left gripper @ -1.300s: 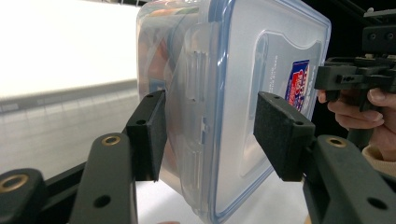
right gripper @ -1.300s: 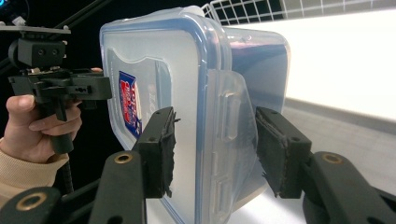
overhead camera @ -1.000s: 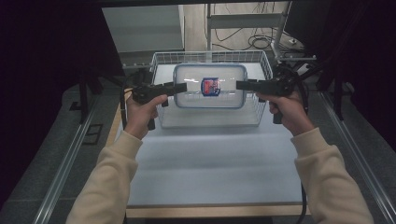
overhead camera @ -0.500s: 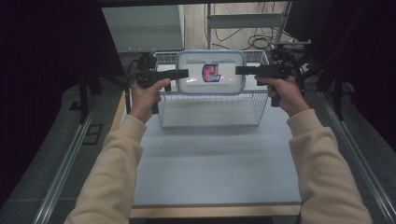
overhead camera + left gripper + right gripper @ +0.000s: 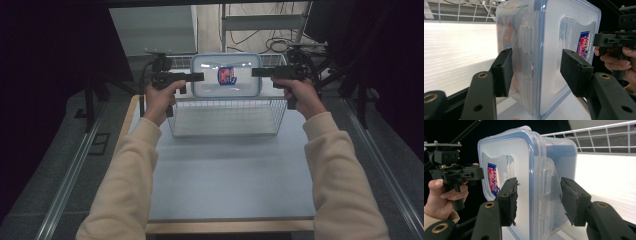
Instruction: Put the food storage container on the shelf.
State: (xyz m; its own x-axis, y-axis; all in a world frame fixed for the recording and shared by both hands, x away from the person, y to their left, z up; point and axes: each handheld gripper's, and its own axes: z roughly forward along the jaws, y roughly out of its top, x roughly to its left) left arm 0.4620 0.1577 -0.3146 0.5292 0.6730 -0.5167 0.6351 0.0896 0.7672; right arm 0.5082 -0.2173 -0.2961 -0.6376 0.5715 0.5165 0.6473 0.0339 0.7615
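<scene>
Lifted higher since a second ago, the clear rectangular plastic box with a blue-rimmed lid (image 5: pixel 226 75) hangs above the white wire basket (image 5: pixel 225 114), toward twelve o'clock, left gripper (image 5: pixel 196 77) and right gripper (image 5: pixel 258 72) jaws pinching opposite ends; equal pressure keeps it level.

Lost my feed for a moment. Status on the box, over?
Left gripper and right gripper clamp opposite ends of the lidded plastic container. Container held above the wire basket. Nothing in the way.
</scene>
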